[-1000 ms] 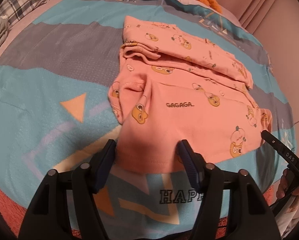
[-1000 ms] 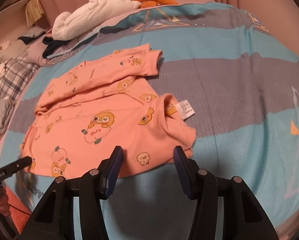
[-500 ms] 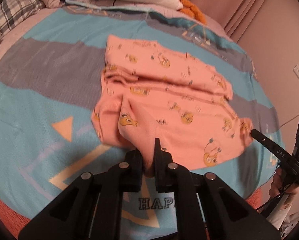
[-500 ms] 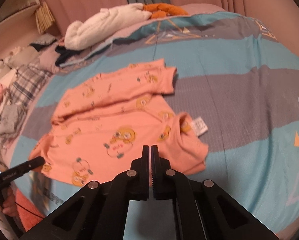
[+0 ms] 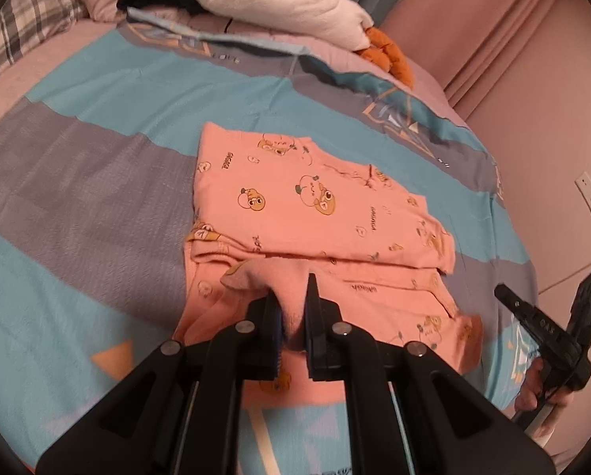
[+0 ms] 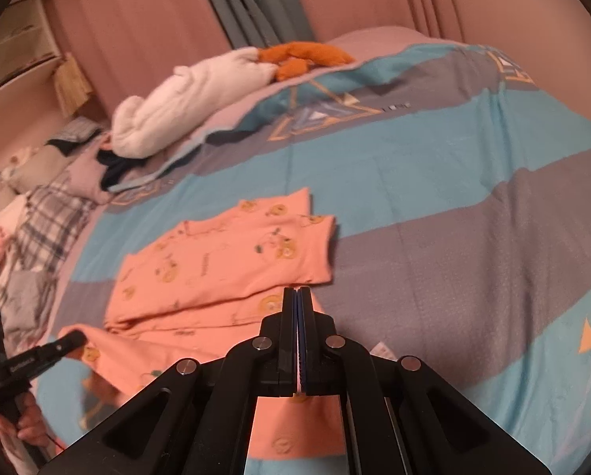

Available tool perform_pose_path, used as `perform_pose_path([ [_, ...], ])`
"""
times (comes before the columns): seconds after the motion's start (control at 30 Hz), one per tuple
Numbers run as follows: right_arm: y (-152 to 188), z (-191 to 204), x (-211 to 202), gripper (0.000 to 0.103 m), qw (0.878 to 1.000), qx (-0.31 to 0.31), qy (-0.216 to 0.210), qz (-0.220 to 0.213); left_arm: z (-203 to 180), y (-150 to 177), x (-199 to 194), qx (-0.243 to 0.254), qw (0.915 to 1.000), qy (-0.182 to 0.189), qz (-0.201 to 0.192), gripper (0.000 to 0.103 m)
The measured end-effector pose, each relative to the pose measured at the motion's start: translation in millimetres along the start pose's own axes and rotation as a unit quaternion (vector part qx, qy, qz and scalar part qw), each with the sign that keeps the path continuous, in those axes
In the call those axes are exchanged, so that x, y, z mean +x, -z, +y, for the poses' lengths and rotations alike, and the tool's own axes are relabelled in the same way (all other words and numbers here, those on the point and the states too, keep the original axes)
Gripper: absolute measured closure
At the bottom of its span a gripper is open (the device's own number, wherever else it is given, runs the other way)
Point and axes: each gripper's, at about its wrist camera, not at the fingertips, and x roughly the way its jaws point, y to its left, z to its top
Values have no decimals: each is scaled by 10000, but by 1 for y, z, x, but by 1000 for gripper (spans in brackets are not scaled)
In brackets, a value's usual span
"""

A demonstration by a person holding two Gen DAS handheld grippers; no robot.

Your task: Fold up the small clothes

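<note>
The pink garment is spread on the striped bedspread, and places here are given relative to it. Its near hem is pinched by the left gripper, whose jaws are drawn narrow with a bunched fold of pink cloth between them. The near edge at the other corner is clamped by the right gripper, its jaws pressed flat together with only a thin layer of fabric seen between and below them. Both held corners are raised off the bedspread, while the far half of the garment lies flat. Beyond the garment, at the head of the bed, a white plush bundle and an orange soft toy are seen.
</note>
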Motion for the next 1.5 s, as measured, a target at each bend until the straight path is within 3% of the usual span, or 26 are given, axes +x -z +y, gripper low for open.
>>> perform_pose_path([
  [0.23, 15, -13, -10, 99, 9990, -82, 98, 434, 4, -7, 29, 78, 9987, -426, 258, 92],
  [0.3, 24, -20, -11, 92, 9974, -63, 208, 681, 6, -7, 34, 85, 9982, -492, 333, 92],
  [0.37, 31, -25, -12, 66, 9961, -77, 297, 827, 9, -7, 36, 62, 9980, -501, 371, 92],
  [0.43, 42, -30, -12, 59, 9942, -33, 311, 1027, 10, -8, 38, 49, 9977, -527, 413, 92],
  [0.63, 54, -27, 4, 60, 9891, 78, 120, 1467, 12, -9, 41, 11, 9973, -532, 503, 92],
  [0.7, 55, -23, 8, 73, 9876, -46, 223, 1554, 13, -9, 40, 13, 9972, -540, 519, 92],
  [0.73, 56, -17, 11, 89, 9862, -165, 233, 1631, 13, -9, 40, 11, 9972, -536, 527, 92],
  [0.77, 56, -14, 12, 92, 9855, -220, 178, 1676, 13, -10, 40, 6, 9972, -535, 530, 92],
  [0.97, 32, -2, 5, 93, 9863, -297, -406, 1573, 13, -15, 39, -13, 9972, -511, 548, 92],
  [1.23, -18, -24, 22, 93, 9889, 473, -853, 1122, 18, -25, 44, -135, 9971, -445, 609, 91],
  [1.4, -27, -48, 49, 93, 9892, 943, -639, 918, 22, -30, 45, -194, 9970, -316, 672, 88],
  [1.5, -29, -51, 62, 93, 9898, 1066, -360, 871, 27, -35, 38, -328, 9969, -267, 662, 80],
])
